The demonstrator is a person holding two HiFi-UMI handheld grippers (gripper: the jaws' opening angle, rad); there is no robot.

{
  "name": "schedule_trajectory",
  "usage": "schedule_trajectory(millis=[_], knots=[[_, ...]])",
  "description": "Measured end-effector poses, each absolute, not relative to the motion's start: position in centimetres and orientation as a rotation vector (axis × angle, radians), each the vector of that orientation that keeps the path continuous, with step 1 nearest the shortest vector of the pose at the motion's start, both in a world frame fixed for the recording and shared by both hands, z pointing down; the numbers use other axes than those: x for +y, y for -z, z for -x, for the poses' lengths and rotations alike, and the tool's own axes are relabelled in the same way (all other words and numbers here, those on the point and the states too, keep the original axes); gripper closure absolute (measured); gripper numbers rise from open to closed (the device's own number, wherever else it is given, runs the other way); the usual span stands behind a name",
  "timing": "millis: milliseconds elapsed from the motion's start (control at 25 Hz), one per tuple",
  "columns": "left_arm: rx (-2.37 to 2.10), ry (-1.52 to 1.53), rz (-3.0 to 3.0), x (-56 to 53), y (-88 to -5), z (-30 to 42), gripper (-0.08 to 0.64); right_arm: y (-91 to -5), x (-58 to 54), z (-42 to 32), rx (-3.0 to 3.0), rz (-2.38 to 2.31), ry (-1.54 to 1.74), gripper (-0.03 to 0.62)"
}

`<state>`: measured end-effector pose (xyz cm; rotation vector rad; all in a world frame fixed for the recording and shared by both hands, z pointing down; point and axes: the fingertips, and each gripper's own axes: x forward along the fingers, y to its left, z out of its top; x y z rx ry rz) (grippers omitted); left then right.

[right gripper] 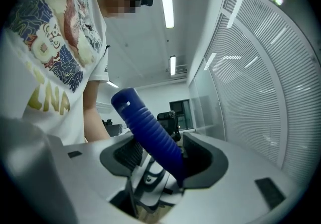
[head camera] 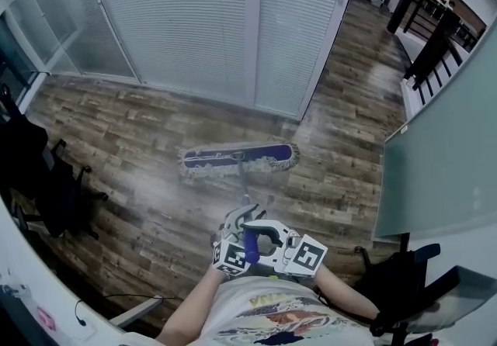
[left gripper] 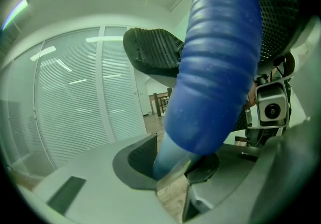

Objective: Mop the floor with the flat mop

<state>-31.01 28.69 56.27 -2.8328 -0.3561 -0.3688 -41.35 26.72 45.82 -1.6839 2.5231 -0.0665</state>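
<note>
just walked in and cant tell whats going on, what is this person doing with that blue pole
A person is mopping. Both handheld grippers are clamped on the mop handle: the left gripper holds the pole just below the blue ribbed grip, and the right gripper holds the grip itself. The flat mop head lies flat on the wooden floor ahead of the person, a little short of the glass wall with blinds.

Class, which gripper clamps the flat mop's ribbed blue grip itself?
The right gripper; the left gripper clamps the pale shaft just below that ribbed blue grip.
</note>
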Motion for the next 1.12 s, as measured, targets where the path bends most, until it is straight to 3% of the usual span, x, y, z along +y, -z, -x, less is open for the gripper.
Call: schedule_trajectory(millis=[440,880,1120], knots=[[-0.349,0.343,2.837,18.0,-56.2,22.6,0.469,-45.9,15.8,33.0,2.466,1.711,0.038,0.354],[-0.332,0.372,2.798,11.3,-56.3,9.2,0.469,-46.4,9.7,19.6,2.450,1.690,0.133,0.353],[-0.308,0.390,2.796,9.7,-56.2,8.1,0.474,-46.3,8.2,18.6,2.449,1.658,0.183,0.350]])
